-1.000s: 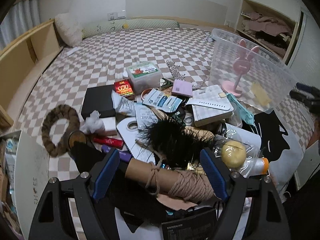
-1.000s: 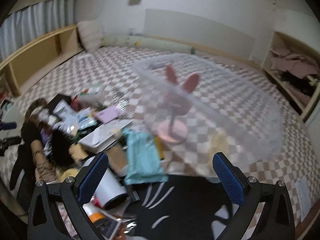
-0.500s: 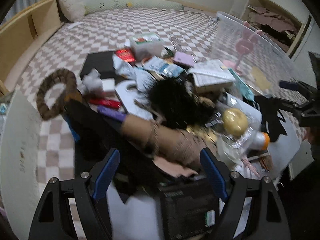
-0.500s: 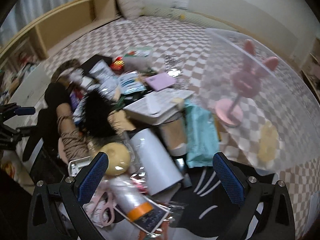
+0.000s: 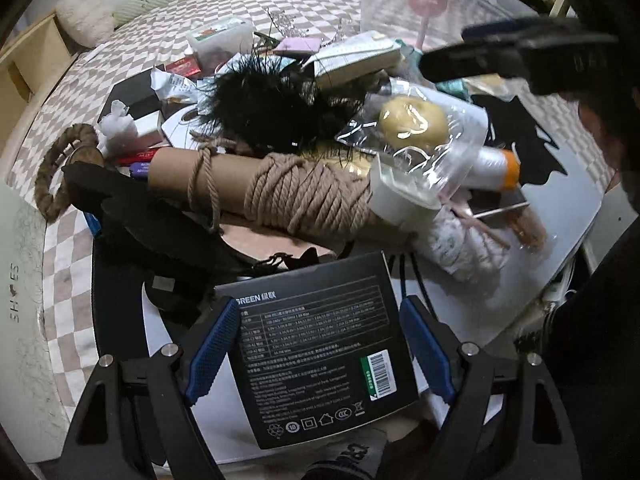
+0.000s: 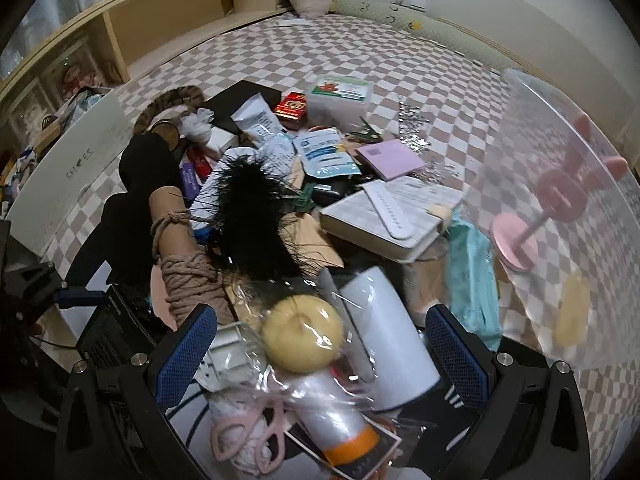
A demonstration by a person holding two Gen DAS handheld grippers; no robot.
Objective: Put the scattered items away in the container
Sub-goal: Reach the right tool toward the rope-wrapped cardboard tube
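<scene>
Left gripper hanging jaws spread wide, straddling a black printed box at the near edge of the bed, blue pads just beside its long sides, contact unclear. Right gripper likewise gaping, gripping nothing, hovering over a yellow ball in clear wrap and a white cylinder. Clutter lying heaped mid-bed: rope-wound cardboard tube, black feathers. Clear plastic container sitting toward the right edge, pink bunny stand inside.

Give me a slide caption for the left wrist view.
Open left hand-held gripper straddling a black box beside clutter.
</scene>
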